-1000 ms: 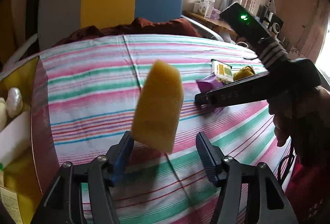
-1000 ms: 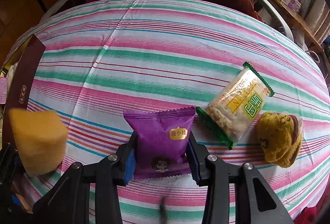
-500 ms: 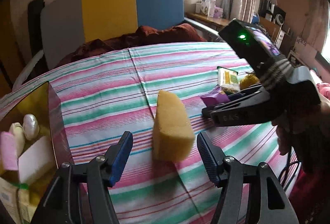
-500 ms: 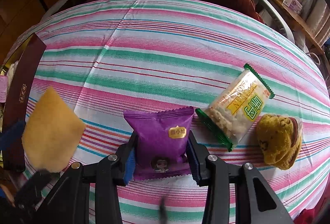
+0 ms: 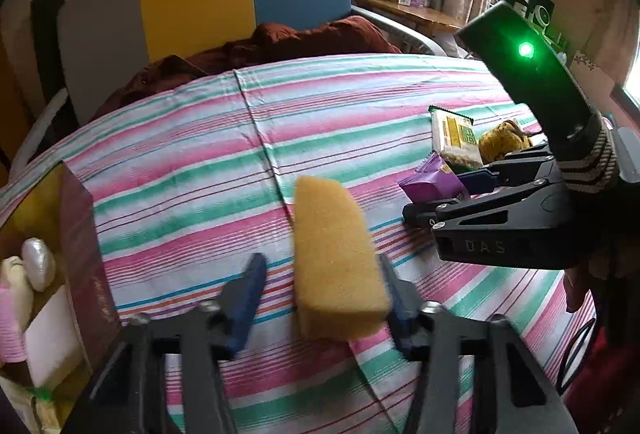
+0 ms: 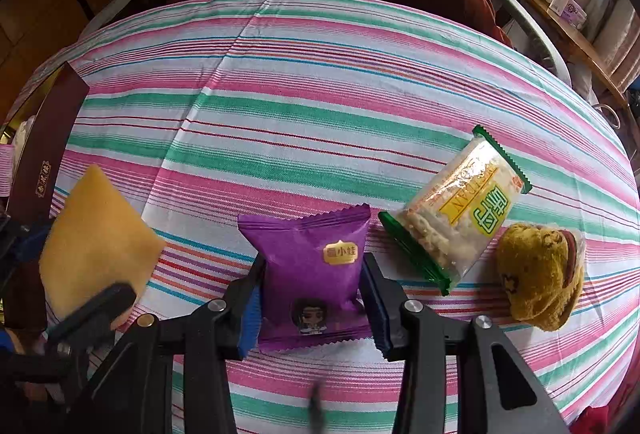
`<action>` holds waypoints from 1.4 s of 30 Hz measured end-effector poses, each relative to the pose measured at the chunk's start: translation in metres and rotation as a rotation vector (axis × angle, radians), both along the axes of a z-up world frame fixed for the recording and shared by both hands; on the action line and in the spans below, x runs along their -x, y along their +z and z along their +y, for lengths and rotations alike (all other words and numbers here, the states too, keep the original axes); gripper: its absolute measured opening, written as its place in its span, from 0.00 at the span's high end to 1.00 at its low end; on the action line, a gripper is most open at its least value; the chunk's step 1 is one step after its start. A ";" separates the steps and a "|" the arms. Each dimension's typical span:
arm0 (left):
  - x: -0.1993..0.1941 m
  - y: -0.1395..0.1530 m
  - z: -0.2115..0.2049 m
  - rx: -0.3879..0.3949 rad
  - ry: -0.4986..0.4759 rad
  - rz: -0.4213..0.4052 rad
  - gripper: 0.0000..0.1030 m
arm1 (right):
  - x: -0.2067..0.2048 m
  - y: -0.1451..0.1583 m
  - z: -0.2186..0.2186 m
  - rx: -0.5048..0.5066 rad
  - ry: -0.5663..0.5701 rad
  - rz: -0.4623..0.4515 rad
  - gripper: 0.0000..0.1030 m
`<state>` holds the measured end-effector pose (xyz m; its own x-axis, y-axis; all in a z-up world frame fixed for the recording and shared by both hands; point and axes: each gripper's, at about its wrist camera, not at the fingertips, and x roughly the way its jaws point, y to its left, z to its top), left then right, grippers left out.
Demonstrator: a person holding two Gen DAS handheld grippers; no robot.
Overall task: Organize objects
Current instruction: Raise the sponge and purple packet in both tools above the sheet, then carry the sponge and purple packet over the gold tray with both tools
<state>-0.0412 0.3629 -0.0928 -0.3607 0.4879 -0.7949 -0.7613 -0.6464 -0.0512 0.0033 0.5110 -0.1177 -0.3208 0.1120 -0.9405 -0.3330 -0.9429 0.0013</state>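
Yellow sponge wedge (image 5: pixel 336 274), porous, between closing L gripper (image 5: pixel 320 294) jaws.
R gripper (image 6: pixel 312 298) clamps purple snack pack (image 6: pixel 308 266); rice-cracker pack (image 6: pixel 460 210) just beside.

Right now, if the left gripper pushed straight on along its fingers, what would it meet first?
The yellow sponge, already between the closing left gripper jaws. Beyond it, probably just the striped cloth, though depth is hard to judge.

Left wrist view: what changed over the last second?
The yellow sponge went from tilted and airborne between the open left gripper fingers to standing on the striped cloth; the jaws are closing around it, one pad touching, a gap at the other. The right gripper stayed clamped on the purple packet.
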 end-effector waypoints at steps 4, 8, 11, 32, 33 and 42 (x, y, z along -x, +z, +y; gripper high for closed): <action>0.000 -0.003 0.002 -0.009 -0.010 0.006 0.67 | -0.001 0.002 0.000 -0.008 0.007 0.000 0.57; -0.006 0.006 -0.006 -0.044 0.004 0.022 0.67 | -0.003 0.007 -0.004 -0.035 0.028 0.009 0.63; -0.013 0.020 -0.018 -0.076 0.016 0.046 0.67 | -0.005 0.010 -0.004 -0.031 0.034 0.022 0.63; -0.010 0.090 -0.147 -0.142 0.275 0.205 0.66 | 0.002 -0.001 -0.013 -0.057 0.057 0.012 0.63; -0.009 0.090 -0.154 -0.142 0.291 0.205 0.66 | 0.002 -0.001 -0.013 -0.056 0.049 0.009 0.63; 0.000 0.077 -0.195 -0.129 0.386 0.181 0.65 | 0.012 0.010 -0.044 -0.055 0.069 0.037 0.63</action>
<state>-0.0410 0.1674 -0.0153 -0.6638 0.3814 -0.6433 -0.4699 -0.8819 -0.0380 -0.0087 0.4674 -0.1081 -0.3642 0.1393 -0.9208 -0.2684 -0.9625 -0.0395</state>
